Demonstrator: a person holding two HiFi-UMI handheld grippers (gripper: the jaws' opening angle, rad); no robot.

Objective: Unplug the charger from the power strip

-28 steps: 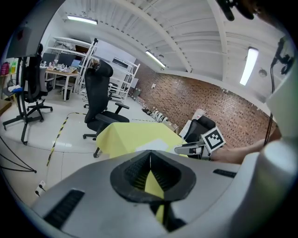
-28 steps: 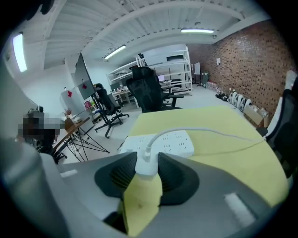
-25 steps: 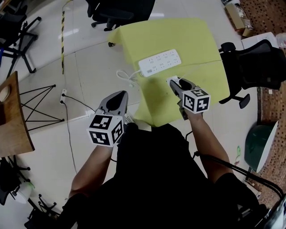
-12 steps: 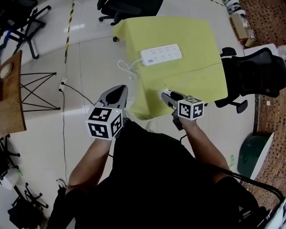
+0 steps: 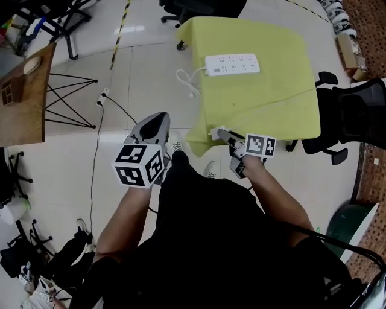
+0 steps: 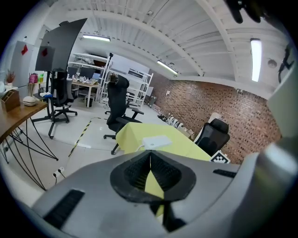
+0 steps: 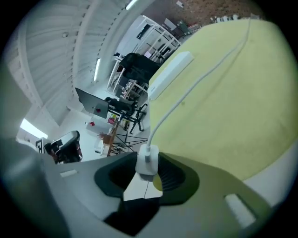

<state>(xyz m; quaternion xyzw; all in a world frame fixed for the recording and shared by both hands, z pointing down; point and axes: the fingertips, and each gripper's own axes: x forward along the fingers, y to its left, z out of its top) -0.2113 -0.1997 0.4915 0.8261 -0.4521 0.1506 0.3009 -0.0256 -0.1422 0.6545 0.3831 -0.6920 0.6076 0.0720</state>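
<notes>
The white power strip (image 5: 232, 63) lies at the far side of the yellow-covered table (image 5: 271, 102), its own cord hanging off the left edge. My right gripper (image 5: 218, 133) is at the table's near corner, shut on the white charger (image 7: 146, 163), clear of the strip. The charger's thin white cable (image 7: 186, 93) runs from it across the cloth, with the strip (image 7: 170, 69) lying far beyond it. My left gripper (image 5: 158, 116) hovers over the floor left of the table, jaws shut and empty. Its own view shows the fingertips meeting (image 6: 150, 154), the strip (image 6: 157, 141) far ahead.
Black office chairs stand right of the table (image 5: 356, 114) and behind it (image 5: 199, 7). A wooden desk (image 5: 24, 96) on black wire legs is at the left. A floor socket with a black cord (image 5: 102, 96) lies between the desk and the table.
Both hands have drawn back from the table toward the person. The right gripper carried the charger from near the strip to the table's near corner and rolled.
</notes>
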